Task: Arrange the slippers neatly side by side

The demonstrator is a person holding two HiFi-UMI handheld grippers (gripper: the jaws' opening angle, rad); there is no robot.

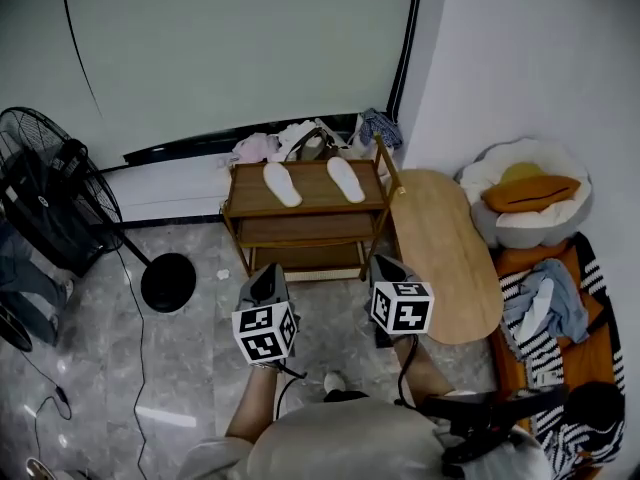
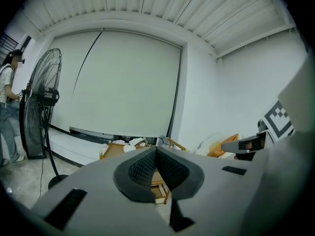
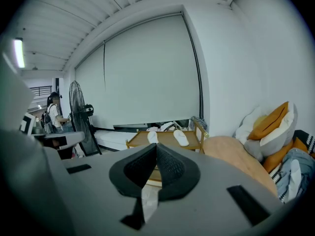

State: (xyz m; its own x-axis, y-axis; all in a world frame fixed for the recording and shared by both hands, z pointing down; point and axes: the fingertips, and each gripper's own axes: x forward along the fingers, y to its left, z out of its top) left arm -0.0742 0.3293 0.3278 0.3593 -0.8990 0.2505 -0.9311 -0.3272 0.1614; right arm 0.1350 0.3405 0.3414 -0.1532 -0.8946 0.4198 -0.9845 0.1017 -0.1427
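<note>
Two flat white slippers lie splayed apart atop the brown wooden rack. The left gripper and right gripper hover clenched, empty; I'd open one before reaching in.

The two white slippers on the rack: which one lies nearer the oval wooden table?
The right slipper; the left slipper lies toward the fan.
</note>
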